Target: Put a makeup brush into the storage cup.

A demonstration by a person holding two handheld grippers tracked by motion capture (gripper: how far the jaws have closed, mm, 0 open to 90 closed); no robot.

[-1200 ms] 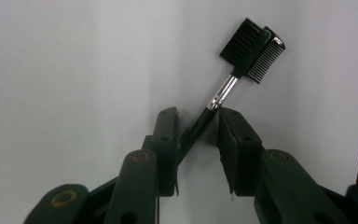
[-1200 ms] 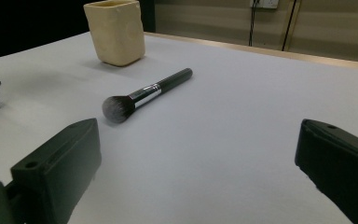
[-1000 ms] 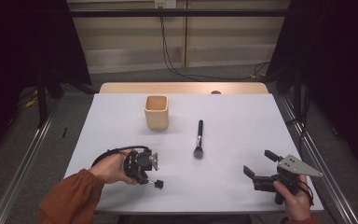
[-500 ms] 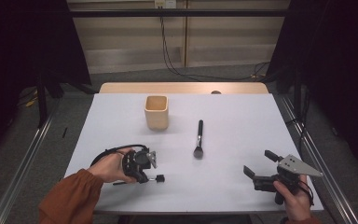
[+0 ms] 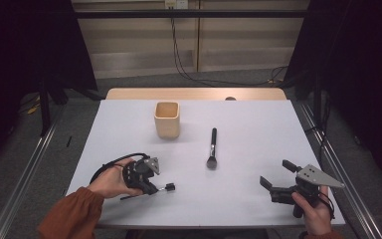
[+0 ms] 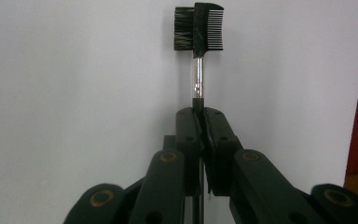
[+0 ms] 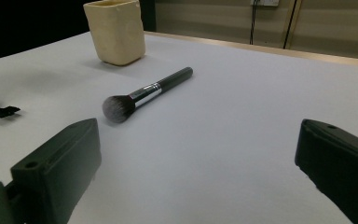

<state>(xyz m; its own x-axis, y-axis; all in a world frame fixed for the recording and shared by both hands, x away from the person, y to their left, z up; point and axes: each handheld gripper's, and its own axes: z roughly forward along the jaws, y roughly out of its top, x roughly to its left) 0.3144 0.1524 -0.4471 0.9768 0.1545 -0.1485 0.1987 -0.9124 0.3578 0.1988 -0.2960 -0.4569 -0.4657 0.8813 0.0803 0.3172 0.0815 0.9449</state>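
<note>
Gripping a small brow comb (image 6: 199, 28) by its thin handle, the left gripper (image 6: 200, 114) has its jaws closed tight on the stem; they have just finished closing on it. In the left gripper view the comb stands straight out beyond the jaw tips, bristle block on one side of the head, fine teeth on the other, a clear section of handle showing between head and jaws. In the high view the left gripper (image 5: 146, 175) sits at the near left of the table (image 5: 258, 119), low over the surface and held by the person's left hand (image 5: 110, 180), an orange sleeve behind it. The comb head (image 5: 169, 187) pokes out toward the table's middle, at or just above the sheet; contact cannot be judged.

Right gripper (image 5: 278, 185): near right corner of the table, held in the right hand (image 5: 312, 211), jaws spread wide with nothing between them. The right gripper view confirms bare table between the two jaws.

Other items: a powder brush (image 5: 212, 148) lies flat mid-table, bristles toward the person, handle pointing away. A beige cup (image 5: 167, 119) stands upright beyond it to the left, apart from the brush. Both lie well clear of either gripper.
</note>
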